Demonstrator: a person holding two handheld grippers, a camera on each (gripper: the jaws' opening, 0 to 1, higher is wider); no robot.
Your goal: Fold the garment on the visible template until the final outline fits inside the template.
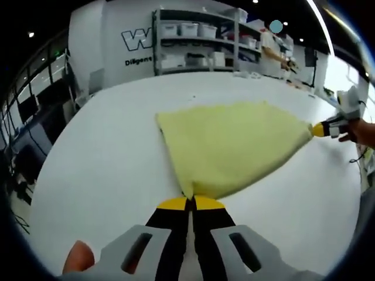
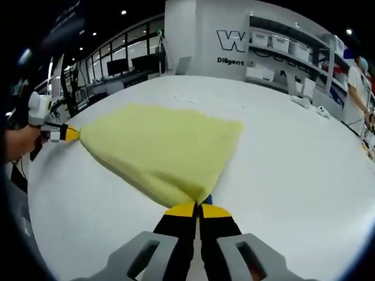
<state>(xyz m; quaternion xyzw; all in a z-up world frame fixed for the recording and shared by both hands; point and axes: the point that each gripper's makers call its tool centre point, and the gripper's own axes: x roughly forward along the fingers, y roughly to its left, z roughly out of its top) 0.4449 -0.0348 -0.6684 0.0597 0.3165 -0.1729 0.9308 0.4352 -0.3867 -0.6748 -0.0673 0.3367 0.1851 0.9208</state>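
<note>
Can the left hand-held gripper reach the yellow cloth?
Yes, it looks so: the left hand-held gripper is shut on a corner of the yellow cloth with nothing in the way.

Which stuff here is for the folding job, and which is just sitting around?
For the job:
yellow cloth, pinched at two corners
left gripper, shut on one corner
right gripper, shut on another corner
white table under the cloth

Just around:
shelves with bins
small items at the table's far edge

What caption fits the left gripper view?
Left gripper and right gripper pinch opposite corners of a yellow garment on a white table.
</note>
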